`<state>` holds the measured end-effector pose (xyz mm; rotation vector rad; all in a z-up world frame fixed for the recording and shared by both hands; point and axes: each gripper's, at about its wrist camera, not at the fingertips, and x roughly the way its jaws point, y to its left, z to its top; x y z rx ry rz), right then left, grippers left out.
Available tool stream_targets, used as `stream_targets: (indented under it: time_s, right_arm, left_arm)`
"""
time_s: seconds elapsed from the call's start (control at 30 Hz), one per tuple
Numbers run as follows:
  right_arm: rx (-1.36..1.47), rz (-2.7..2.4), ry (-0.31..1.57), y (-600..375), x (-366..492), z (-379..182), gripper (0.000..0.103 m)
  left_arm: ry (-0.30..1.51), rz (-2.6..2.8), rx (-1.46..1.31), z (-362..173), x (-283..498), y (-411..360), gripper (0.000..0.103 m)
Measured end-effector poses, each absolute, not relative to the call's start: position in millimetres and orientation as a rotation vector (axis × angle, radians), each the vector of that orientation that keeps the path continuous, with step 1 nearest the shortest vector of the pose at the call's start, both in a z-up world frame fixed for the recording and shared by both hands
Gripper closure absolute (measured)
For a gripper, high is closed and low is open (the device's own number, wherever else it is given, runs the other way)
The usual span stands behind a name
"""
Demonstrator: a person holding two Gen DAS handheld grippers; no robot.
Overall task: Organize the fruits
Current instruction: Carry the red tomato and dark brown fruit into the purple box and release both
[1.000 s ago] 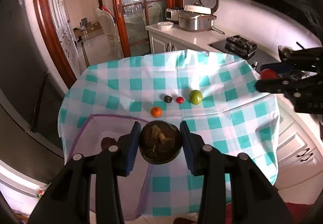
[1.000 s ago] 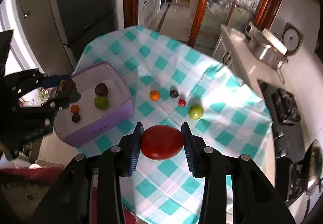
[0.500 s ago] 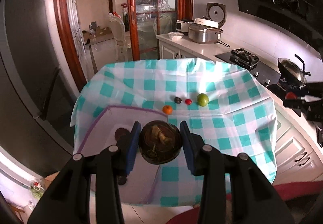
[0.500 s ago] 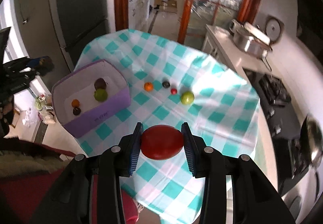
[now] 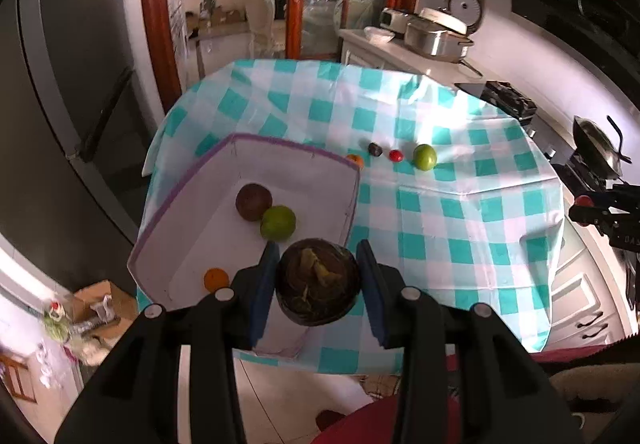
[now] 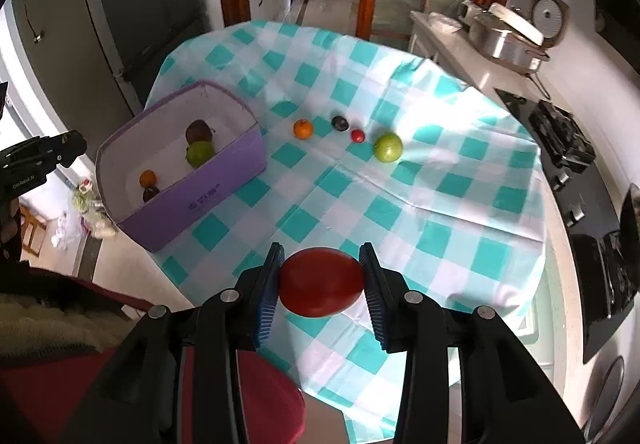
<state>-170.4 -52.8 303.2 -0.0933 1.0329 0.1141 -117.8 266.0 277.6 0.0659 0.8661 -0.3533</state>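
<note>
My left gripper (image 5: 318, 284) is shut on a dark brown fruit (image 5: 316, 292), held above the near right corner of the purple storage box (image 5: 244, 142). The box holds a dark purple fruit (image 5: 253, 201), a green fruit (image 5: 278, 222) and a small orange one (image 5: 215, 279). My right gripper (image 6: 322, 282) is shut on a red fruit (image 6: 322, 286) above the table's near edge. On the checked cloth lie an orange fruit (image 6: 303, 129), a dark one (image 6: 340, 123), a small red one (image 6: 357, 135) and a green one (image 6: 388, 147).
The purple box (image 6: 224, 180) stands at the table's left end. A kitchen counter with a rice cooker (image 6: 508, 32) and a stove (image 6: 560, 136) runs along the right. A dark fridge (image 5: 60, 84) stands left of the table.
My left gripper has moved left and tilted down over the box with the brown fruit. My right gripper has come lower and nearer to the table with the red fruit.
</note>
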Motion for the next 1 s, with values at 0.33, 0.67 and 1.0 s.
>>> stream_targets:
  time_s: [0.33, 0.67, 1.0]
  right_arm:
    - [-0.199, 0.304, 1.010, 22, -48, 289, 0.064]
    - [-0.285, 0.577, 0.992, 136, 76, 248, 0.064]
    - [-0.363, 0.699, 1.168, 204, 135, 148, 0.064]
  left_arm:
    - [0.951, -0.228, 0.003, 236, -75, 269, 0.063]
    - [1.019, -0.039, -0.093, 195, -19, 292, 0.063]
    - [1.179, 0.060, -0.181, 130, 32, 308, 0.063]
